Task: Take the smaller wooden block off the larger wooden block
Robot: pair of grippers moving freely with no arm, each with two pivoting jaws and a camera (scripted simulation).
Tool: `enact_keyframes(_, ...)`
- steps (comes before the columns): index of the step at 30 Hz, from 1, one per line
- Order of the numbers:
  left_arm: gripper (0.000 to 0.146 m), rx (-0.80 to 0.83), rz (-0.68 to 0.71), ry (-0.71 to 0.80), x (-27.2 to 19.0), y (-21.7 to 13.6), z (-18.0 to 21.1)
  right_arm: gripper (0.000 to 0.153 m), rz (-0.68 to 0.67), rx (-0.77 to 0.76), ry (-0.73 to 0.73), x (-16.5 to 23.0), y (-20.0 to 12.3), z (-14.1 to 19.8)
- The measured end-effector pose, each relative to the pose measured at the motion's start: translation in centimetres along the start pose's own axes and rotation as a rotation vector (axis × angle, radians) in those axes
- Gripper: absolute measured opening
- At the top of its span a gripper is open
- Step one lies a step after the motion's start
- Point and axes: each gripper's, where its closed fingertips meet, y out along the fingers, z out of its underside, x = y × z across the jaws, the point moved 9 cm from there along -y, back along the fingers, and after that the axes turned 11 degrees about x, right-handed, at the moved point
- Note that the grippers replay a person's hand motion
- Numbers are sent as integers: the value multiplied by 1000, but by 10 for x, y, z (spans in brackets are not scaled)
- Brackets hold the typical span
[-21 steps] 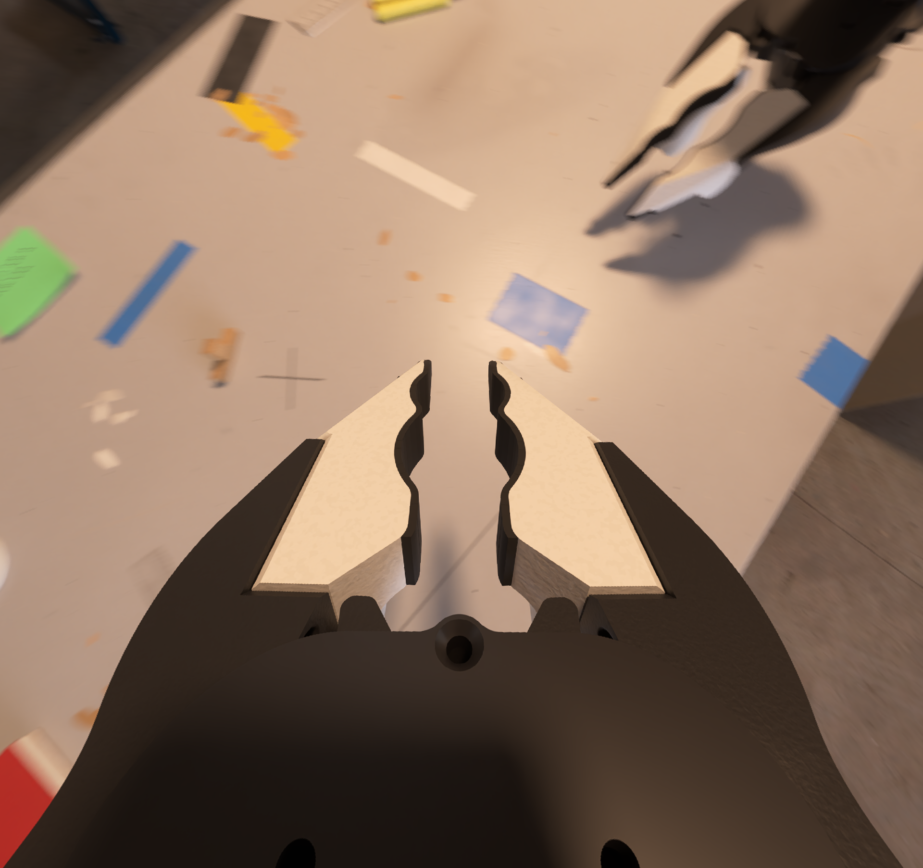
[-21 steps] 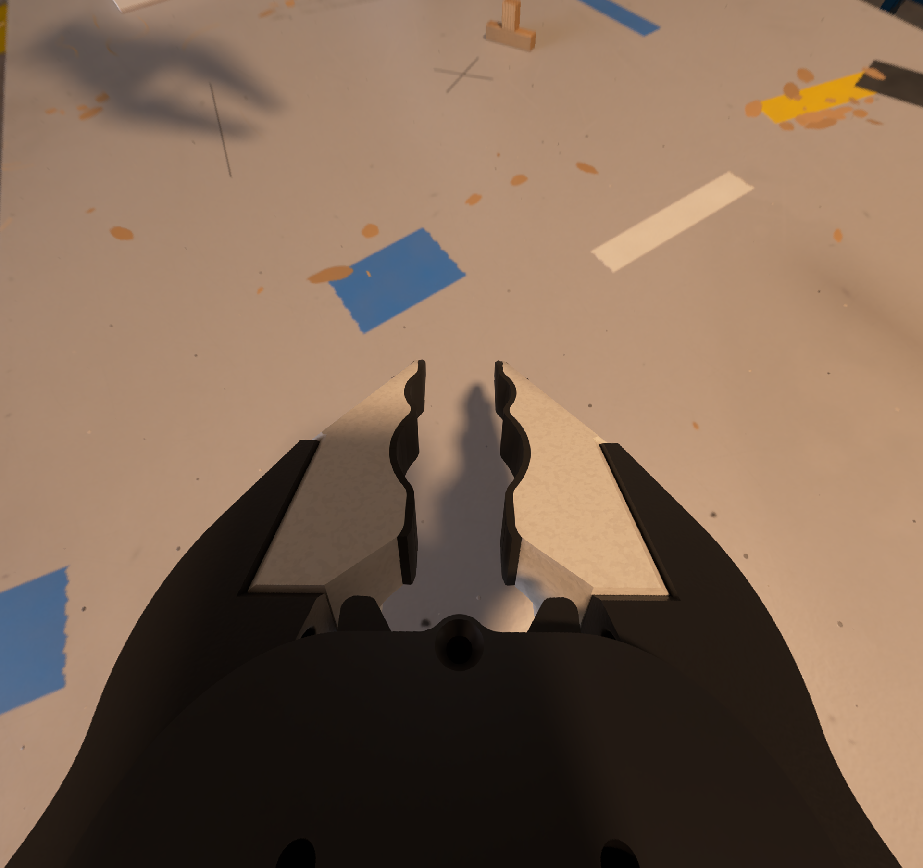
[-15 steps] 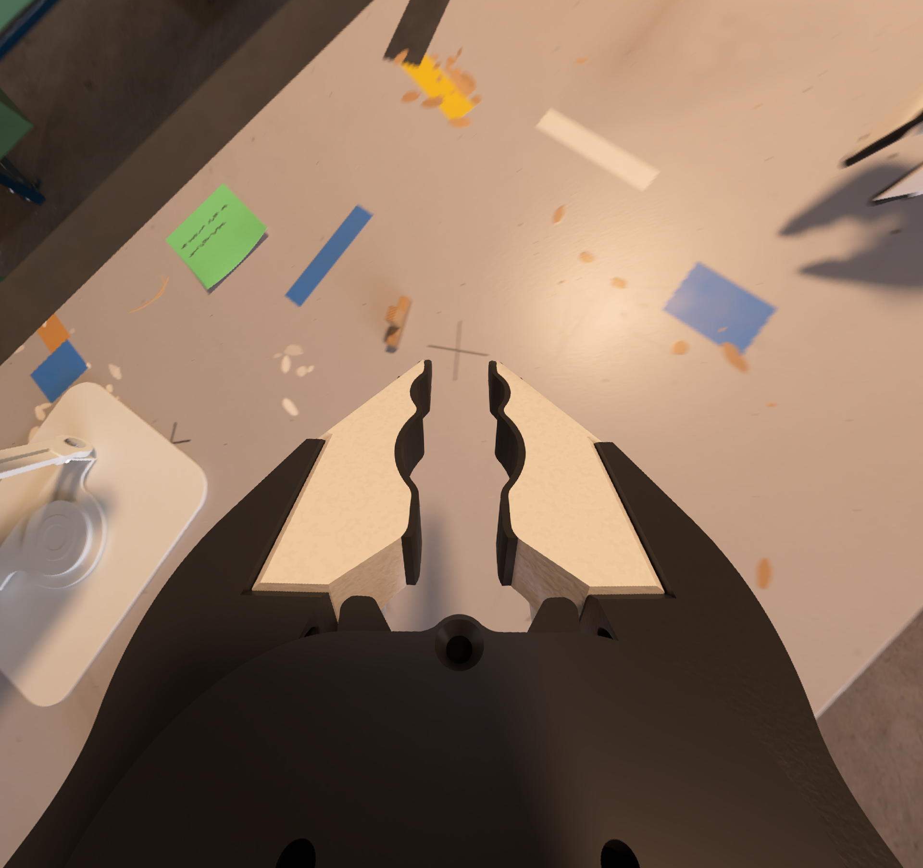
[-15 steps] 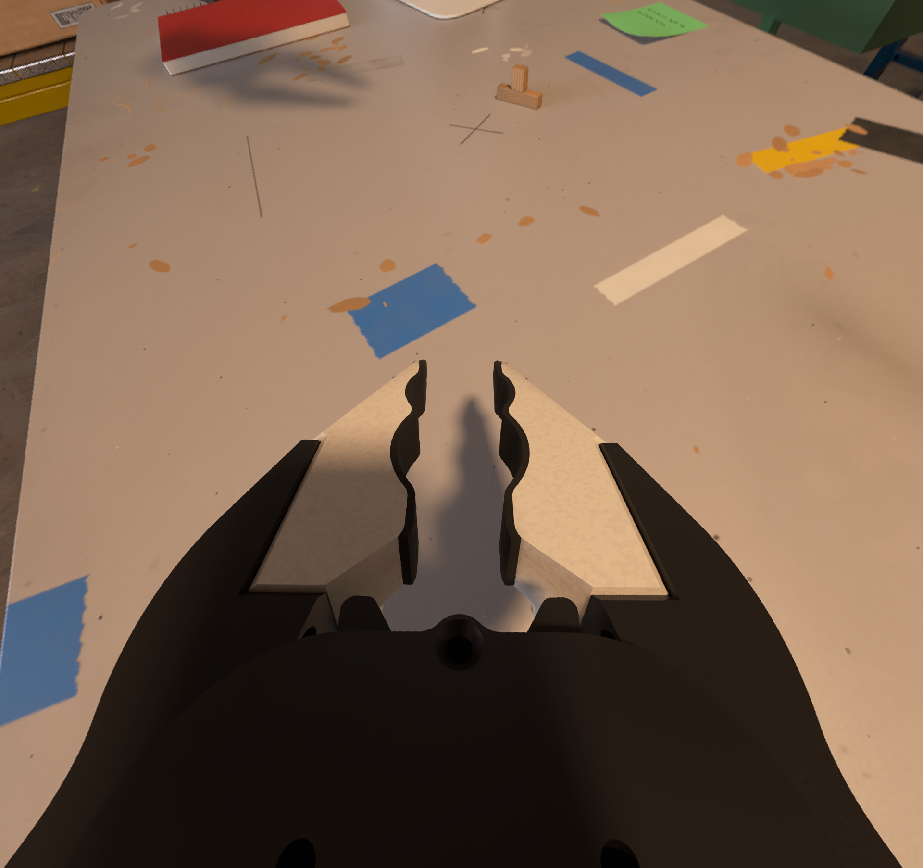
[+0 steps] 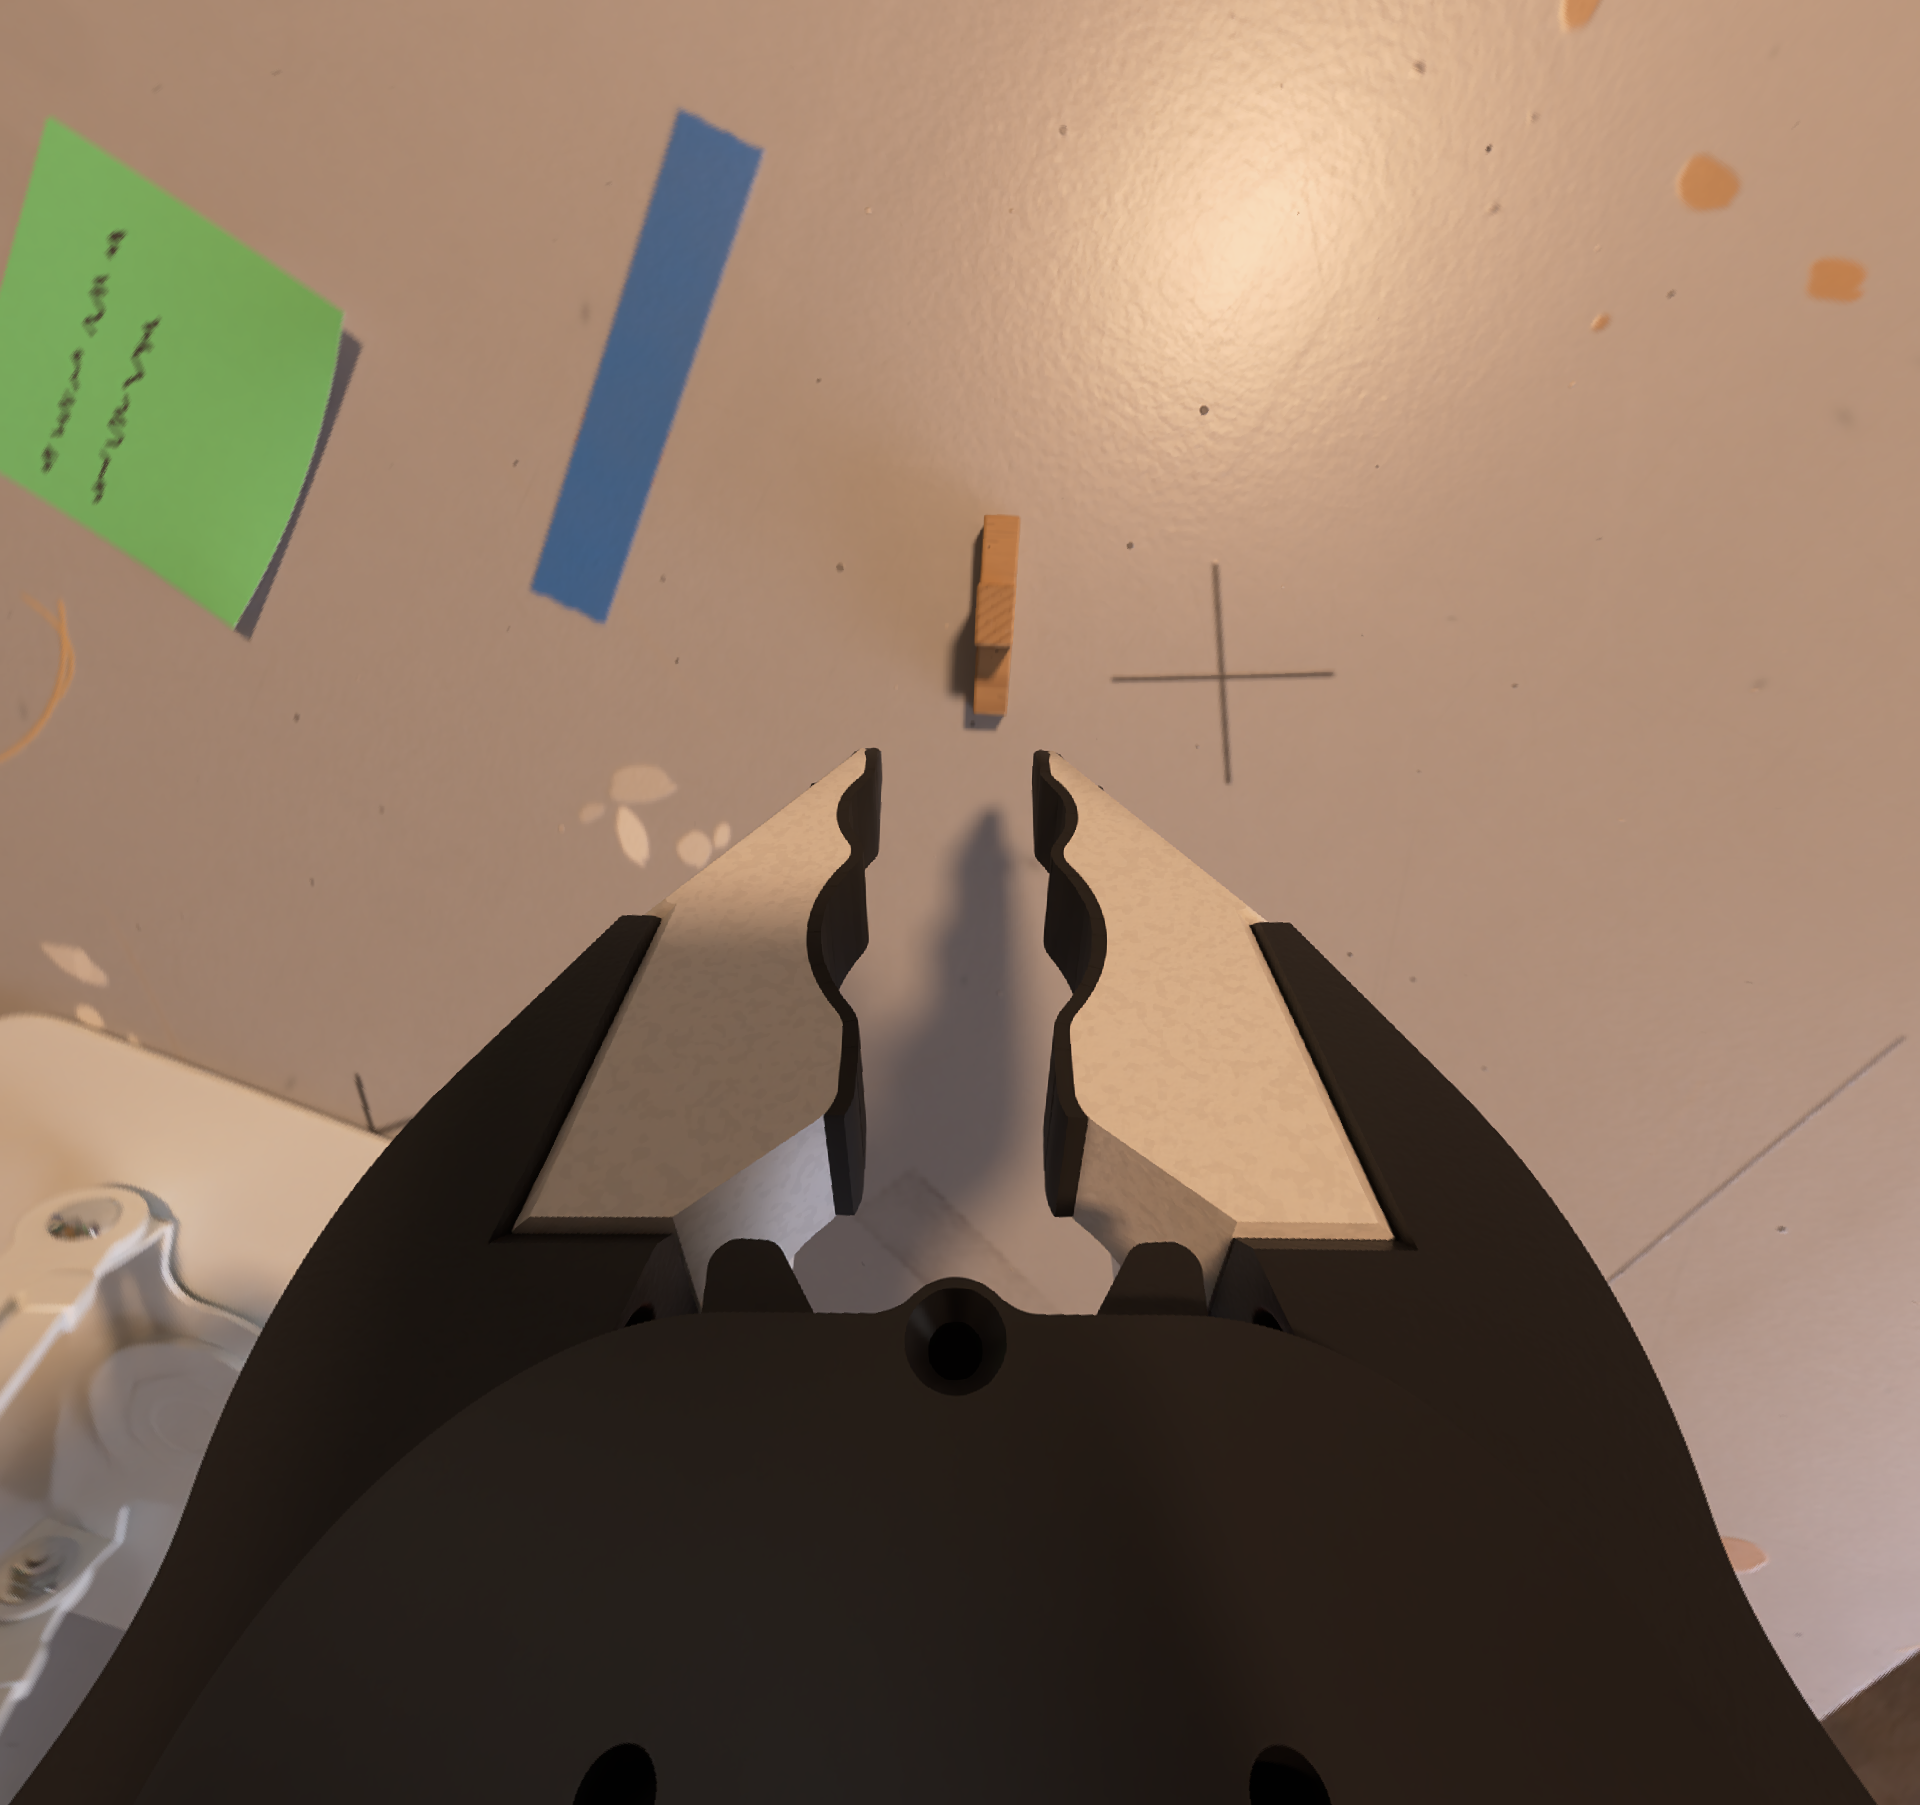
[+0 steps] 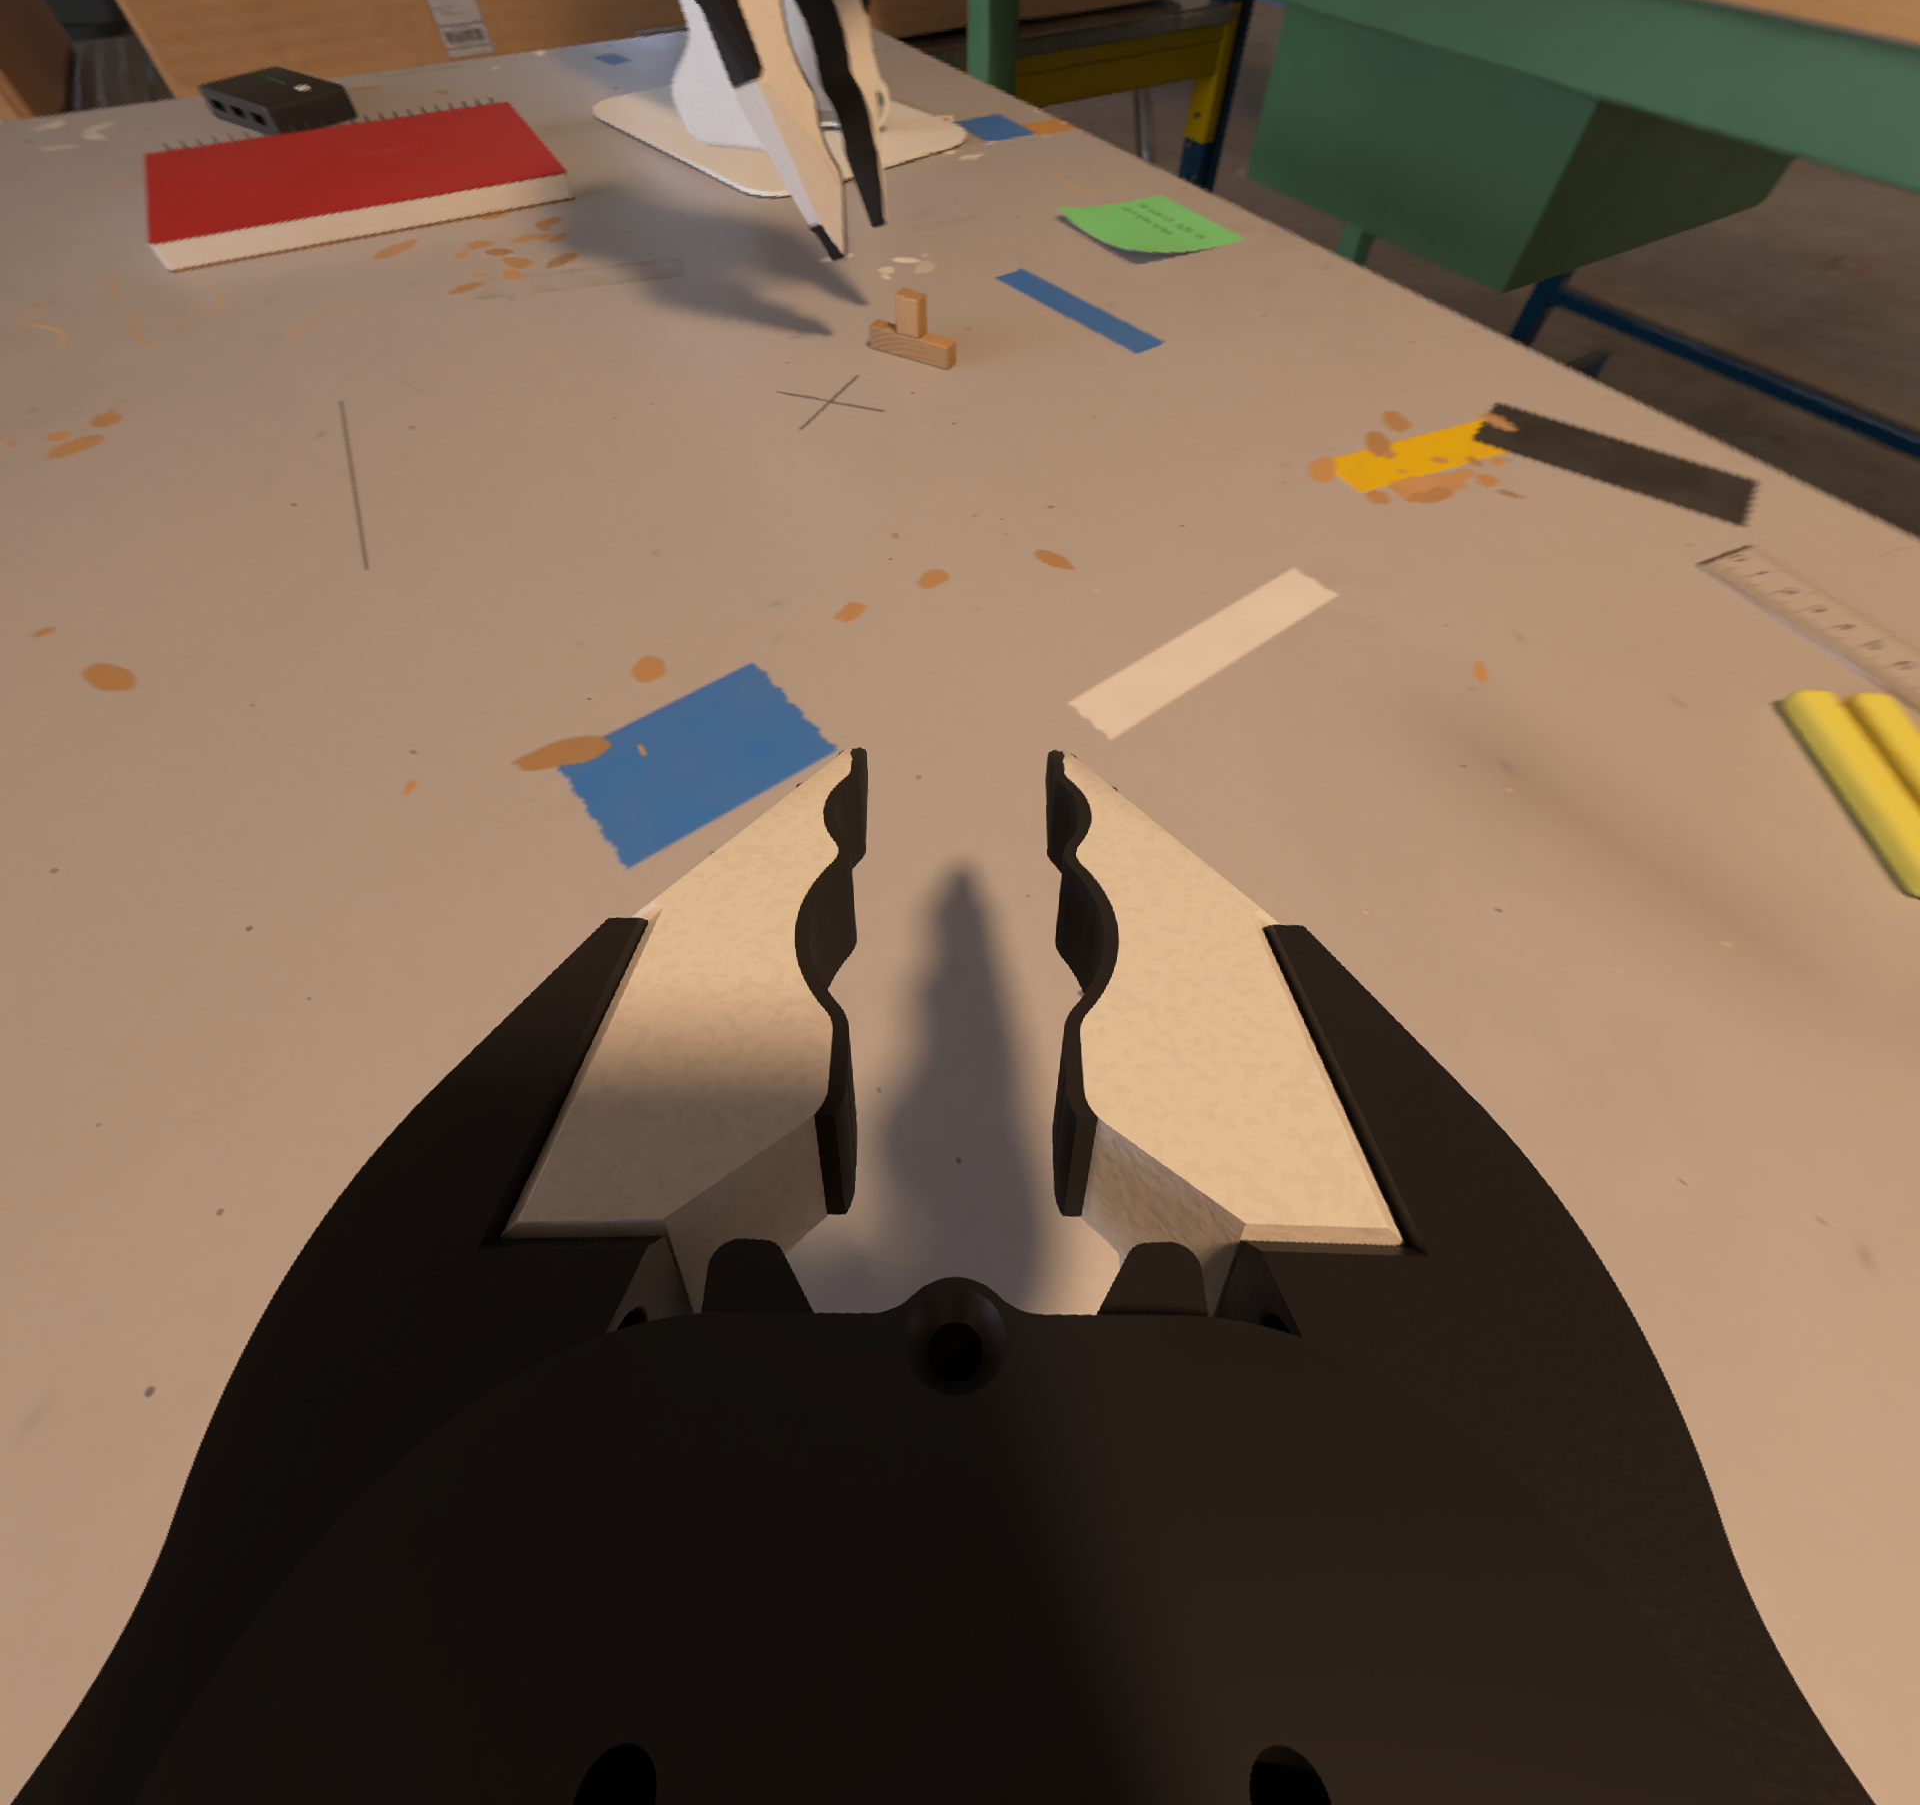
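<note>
Wood, small and rigid: smaller wooden block [image 6: 910, 312] standing upright on the larger wooden block [image 6: 912, 345], beside a pencilled cross [image 6: 831, 401] on the table [image 6: 520, 529]. Probably light, easily toppled; best pinched across its two flat sides, above the base. Left gripper [image 5: 956, 758] apart, empty, poised just short of it. Right gripper [image 6: 956, 763] apart too, well away.
</note>
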Motion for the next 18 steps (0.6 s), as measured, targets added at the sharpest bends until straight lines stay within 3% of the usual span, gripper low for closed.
enact_keyframes(7,29,73,-63,94,-5,23,-22,34,-55,52,-3,2,8,6)
enact_keyframes(14,13,80,34,126,-2,27,-29,33,-119,-4,22,4,-7,2)
enact_keyframes(18,7,102,14,31,-6,26,-25,31,-145,-40,22,8,-16,-1)
